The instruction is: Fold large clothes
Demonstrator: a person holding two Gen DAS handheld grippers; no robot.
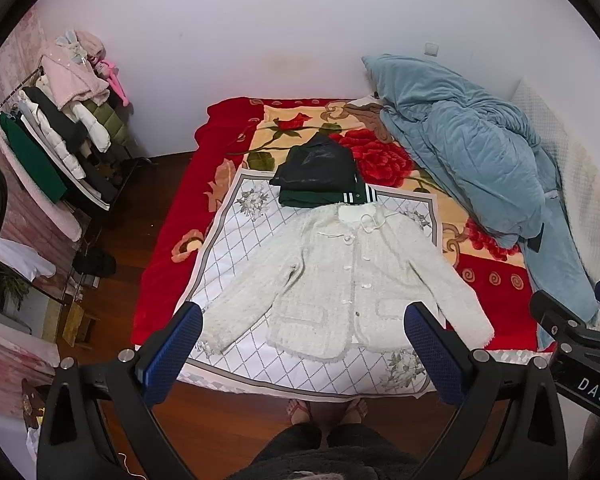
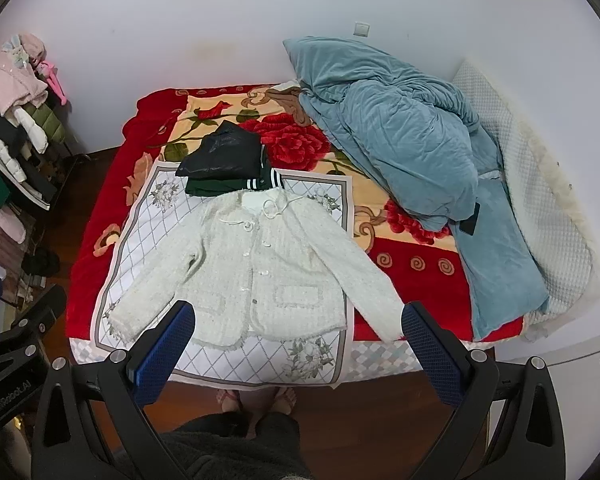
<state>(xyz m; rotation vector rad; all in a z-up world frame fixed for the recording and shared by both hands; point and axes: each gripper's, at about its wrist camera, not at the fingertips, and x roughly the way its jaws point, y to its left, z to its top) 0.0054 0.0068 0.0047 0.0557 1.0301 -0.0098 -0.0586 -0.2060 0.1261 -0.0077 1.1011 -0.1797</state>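
white jacket spread flat, both claws released above it

a white tweed jacket is laid face up and buttoned on a patterned cloth across the near part of the bed, sleeves angled outward and down. just behind its collar a folded pile of dark clothes is stacked. the left claw and the right claw are both held wide apart over the hem, nothing gripped, well clear of the fabric. the jacket is judged soft but fairly thick and light, likely to drape and sag when lifted, its fringed edges prone to catching. a firm hold is best taken at a cuff or a shoulder seam, so that a sleeve can be drawn across the chest without the body being dragged
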